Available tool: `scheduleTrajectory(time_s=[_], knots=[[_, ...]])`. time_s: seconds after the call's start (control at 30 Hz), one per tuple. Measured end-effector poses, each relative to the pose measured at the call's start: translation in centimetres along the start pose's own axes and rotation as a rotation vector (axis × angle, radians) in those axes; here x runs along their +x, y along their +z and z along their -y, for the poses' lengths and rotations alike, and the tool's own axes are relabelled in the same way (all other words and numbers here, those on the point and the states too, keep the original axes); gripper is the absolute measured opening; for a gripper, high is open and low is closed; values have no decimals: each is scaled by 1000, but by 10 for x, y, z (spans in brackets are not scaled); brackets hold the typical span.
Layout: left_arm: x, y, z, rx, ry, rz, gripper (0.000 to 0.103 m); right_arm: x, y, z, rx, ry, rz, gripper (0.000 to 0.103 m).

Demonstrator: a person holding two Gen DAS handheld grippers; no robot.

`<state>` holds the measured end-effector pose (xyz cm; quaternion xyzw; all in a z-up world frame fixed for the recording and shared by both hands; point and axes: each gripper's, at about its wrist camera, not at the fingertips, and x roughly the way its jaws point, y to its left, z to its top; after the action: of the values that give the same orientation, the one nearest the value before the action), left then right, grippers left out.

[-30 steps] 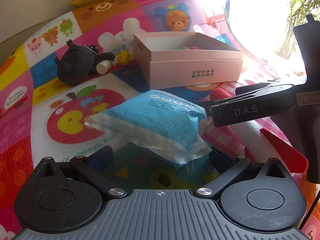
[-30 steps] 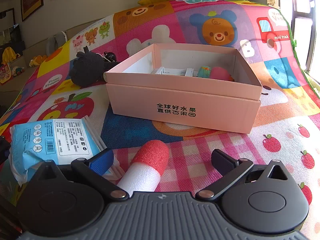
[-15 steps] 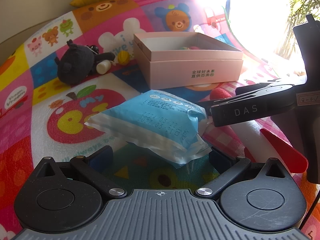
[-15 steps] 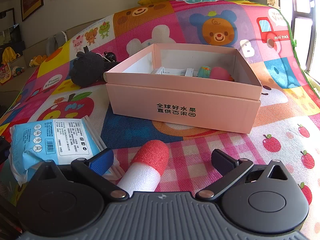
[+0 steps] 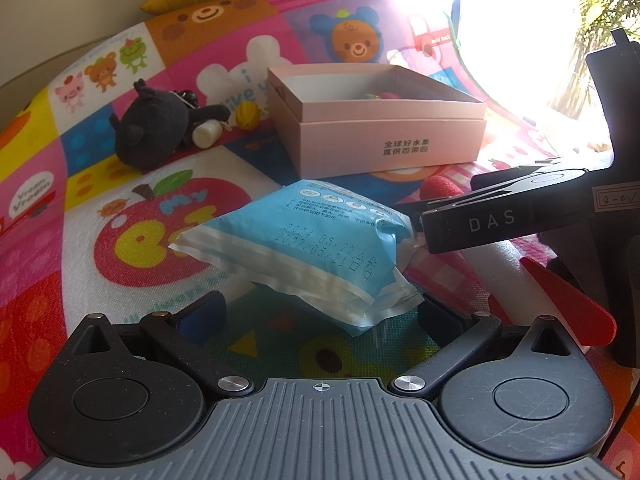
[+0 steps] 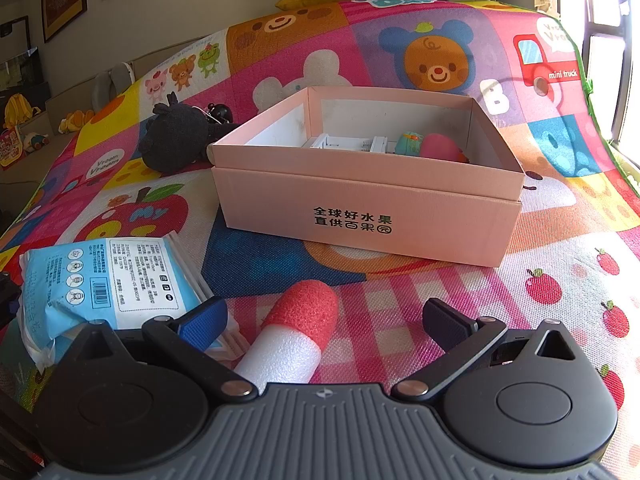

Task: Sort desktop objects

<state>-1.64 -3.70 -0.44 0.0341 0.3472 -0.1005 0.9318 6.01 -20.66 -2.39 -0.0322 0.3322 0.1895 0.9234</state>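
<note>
Sunlit cartoon play mat [image 6: 560,216]: both claws spread, left claw [image 5: 320,312] around the soft, light blue packet [image 5: 304,240], right claw [image 6: 324,316] around a squashy foam stick [image 6: 296,328]; pinch each mid-body.

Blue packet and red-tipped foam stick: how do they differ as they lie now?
The blue packet is flat, printed and crinkly; the foam stick is a plain round rod, white with a red tip. The packet lies between the left gripper's open fingers, the stick between the right gripper's. Both rest on the mat, outside the pink box.
</note>
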Motion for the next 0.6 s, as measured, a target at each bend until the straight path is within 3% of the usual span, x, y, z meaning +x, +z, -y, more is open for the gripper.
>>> scheduleTrajectory(time_s=[0.13, 0.33, 0.6], knots=[[0, 0, 0, 0, 0, 0, 103, 0, 1, 1, 6, 7, -11, 103], [0, 0, 0, -1, 0, 0, 103, 2, 12, 4, -46, 34, -108, 103], [-1, 1, -1, -2, -7, 0, 103, 2, 14, 3, -49, 28, -120, 103]])
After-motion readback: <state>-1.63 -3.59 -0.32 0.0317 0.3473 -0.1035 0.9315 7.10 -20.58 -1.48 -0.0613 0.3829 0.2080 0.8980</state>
